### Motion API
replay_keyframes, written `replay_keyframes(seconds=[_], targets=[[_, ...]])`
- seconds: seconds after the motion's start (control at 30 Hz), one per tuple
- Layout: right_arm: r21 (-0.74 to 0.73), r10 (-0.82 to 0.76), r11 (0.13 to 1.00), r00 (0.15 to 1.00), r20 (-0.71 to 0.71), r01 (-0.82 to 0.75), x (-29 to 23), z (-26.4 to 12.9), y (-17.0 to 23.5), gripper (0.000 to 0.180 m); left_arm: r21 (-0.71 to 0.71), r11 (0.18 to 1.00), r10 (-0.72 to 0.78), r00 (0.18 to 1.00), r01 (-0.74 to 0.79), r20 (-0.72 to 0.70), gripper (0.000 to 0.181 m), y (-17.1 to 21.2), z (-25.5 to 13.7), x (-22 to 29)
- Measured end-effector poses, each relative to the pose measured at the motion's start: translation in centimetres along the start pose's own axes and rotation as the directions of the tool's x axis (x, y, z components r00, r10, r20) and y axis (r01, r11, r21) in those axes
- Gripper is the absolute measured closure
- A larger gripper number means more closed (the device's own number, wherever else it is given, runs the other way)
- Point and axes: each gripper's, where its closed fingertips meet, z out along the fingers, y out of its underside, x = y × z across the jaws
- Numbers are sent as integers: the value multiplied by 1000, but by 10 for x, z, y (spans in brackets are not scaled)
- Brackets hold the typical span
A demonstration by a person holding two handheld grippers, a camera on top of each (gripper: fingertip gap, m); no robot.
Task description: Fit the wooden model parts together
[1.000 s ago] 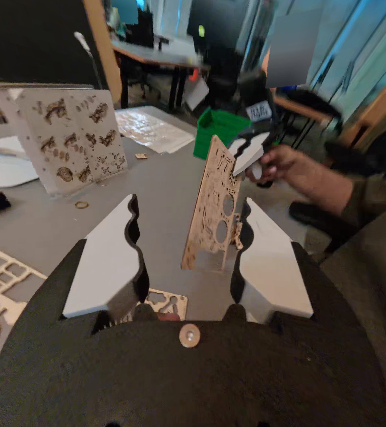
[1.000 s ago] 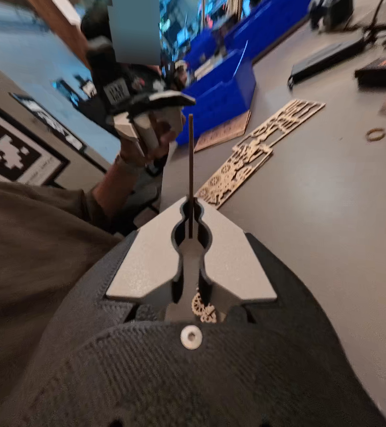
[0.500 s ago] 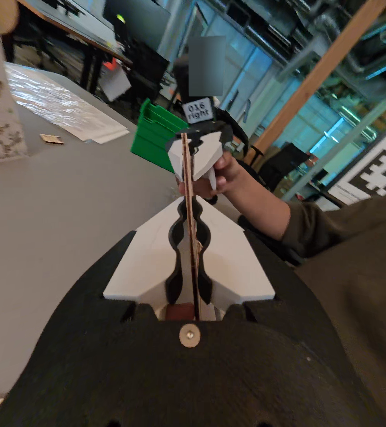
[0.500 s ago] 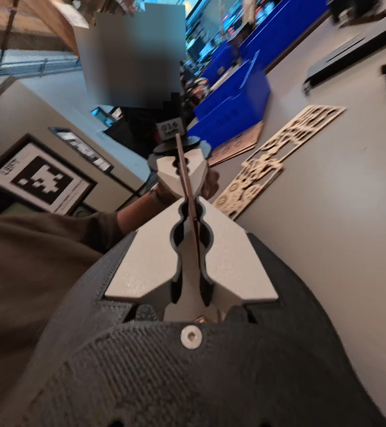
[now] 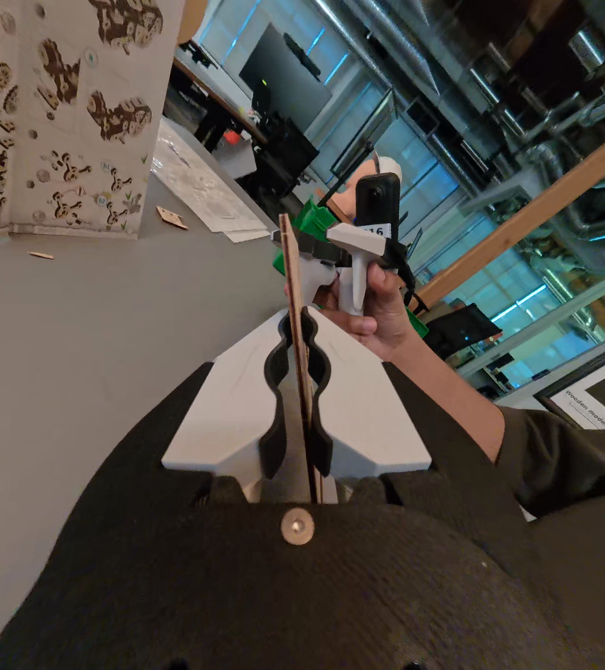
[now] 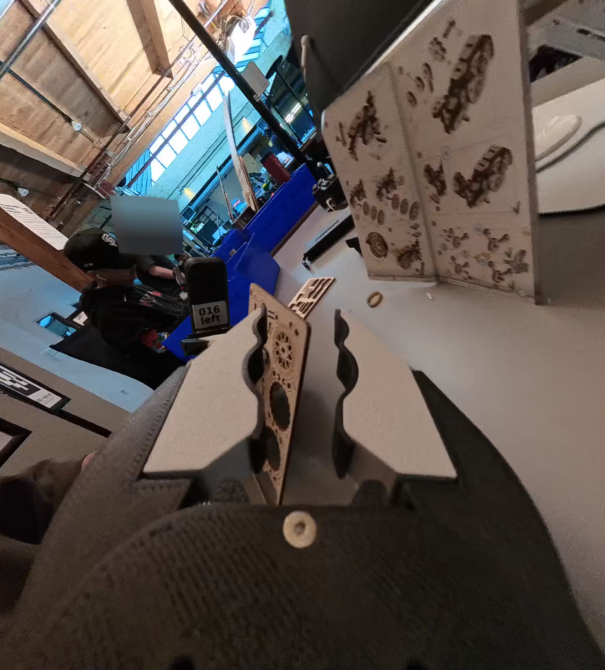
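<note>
Room: workshop with timber beams, ceiling pipes and tall windows; grey table (image 5: 112,326) beneath both tools.
Far left, left wrist view: printed instruction sheet (image 5: 58,108) propped upright on the table, with a small loose wooden piece (image 5: 172,219) lying near its right edge.
Centre, left wrist view: left gripper (image 5: 299,315) pressed together on the wooden sheet (image 5: 295,290), seen edge-on, upright, raised above the table.
Right of centre, left wrist view: hand (image 5: 377,319) wrapped around the handle of the other tool, just past the sheet's far end.
Container, left wrist view: green bin (image 5: 315,221) behind that tool, mostly hidden; contents not visible.
Left, right wrist view only: person in a dark cap (image 6: 119,290) seated in the background.
Containers, right wrist view only: blue bins (image 6: 257,264) along the table's far edge; contents impossible to make out.
Centre, right wrist view: right gripper (image 6: 299,315) spread wide, pinching nothing; the same sheet, shown here by its patterned face with round cut-outs, standing between the fingers and close against the left one; contact unclear.
Right of centre, right wrist view only: second cut-out panel (image 6: 310,293) flat on the table, small wooden ring (image 6: 374,299) near it.
Far right, right wrist view: instruction sheet again, blurred.
</note>
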Motion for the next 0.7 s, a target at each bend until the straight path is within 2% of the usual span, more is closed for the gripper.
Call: replay_keyframes(seconds=[0.1,0.23,0.4,0.7], targets=[[-19,20,1000,1000,5,-20,9,6,5,143,26,997,-69,997,70,-38,181,-9,4,-10],[-77,8,997,1000,-23,-9,19,18,22,142,8,999,-39,997,39,-68,181,-15,9,-15],[-44,28,999,999,29,-26,13,25,26,163,0,1000,-24,999,24,-32,181,-12,9,-17],[-66,52,997,998,41,-49,13,26,30,166,-23,999,-46,999,45,-28,181,-7,8,-19]])
